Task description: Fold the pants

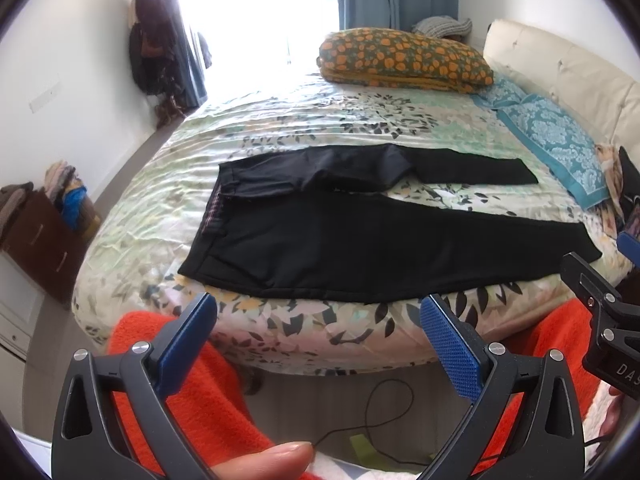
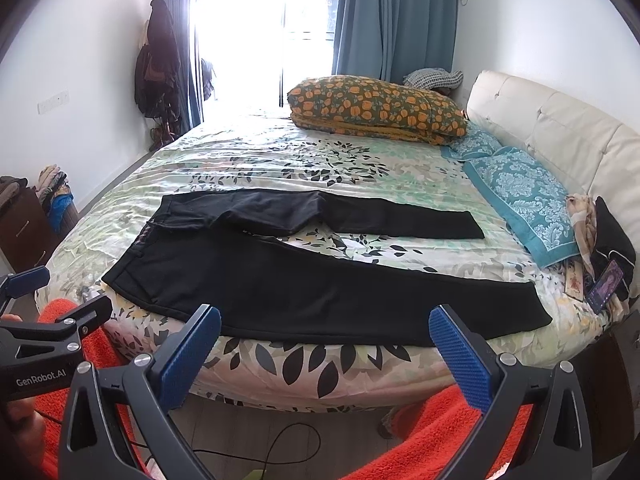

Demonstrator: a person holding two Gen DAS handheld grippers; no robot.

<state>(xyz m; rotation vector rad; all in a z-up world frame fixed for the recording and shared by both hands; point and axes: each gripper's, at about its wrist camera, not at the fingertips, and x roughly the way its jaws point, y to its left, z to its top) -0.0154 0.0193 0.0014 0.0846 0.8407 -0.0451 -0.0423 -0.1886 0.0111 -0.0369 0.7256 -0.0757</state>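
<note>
Black pants (image 1: pixel 360 248) lie spread flat on the floral bed sheet (image 1: pixel 280 128), waistband to the left, legs running right in a V. They also show in the right wrist view (image 2: pixel 320 292). The far leg is bunched near the crotch. My left gripper (image 1: pixel 320 344) is open and empty, held in front of the bed's near edge, short of the pants. My right gripper (image 2: pixel 326 360) is open and empty, also before the near edge. The right gripper shows at the right edge of the left wrist view (image 1: pixel 592 280), and the left gripper at the left of the right wrist view (image 2: pixel 60 296).
An orange-flowered quilt (image 2: pixel 376 108) lies folded at the far side of the bed. Blue pillows (image 2: pixel 524 200) lie along the cream headboard (image 2: pixel 560 120). A phone (image 2: pixel 606 286) and clothes sit at the bed's right. A dresser (image 1: pixel 32 240) stands left. A cable (image 2: pixel 256 448) lies on the floor.
</note>
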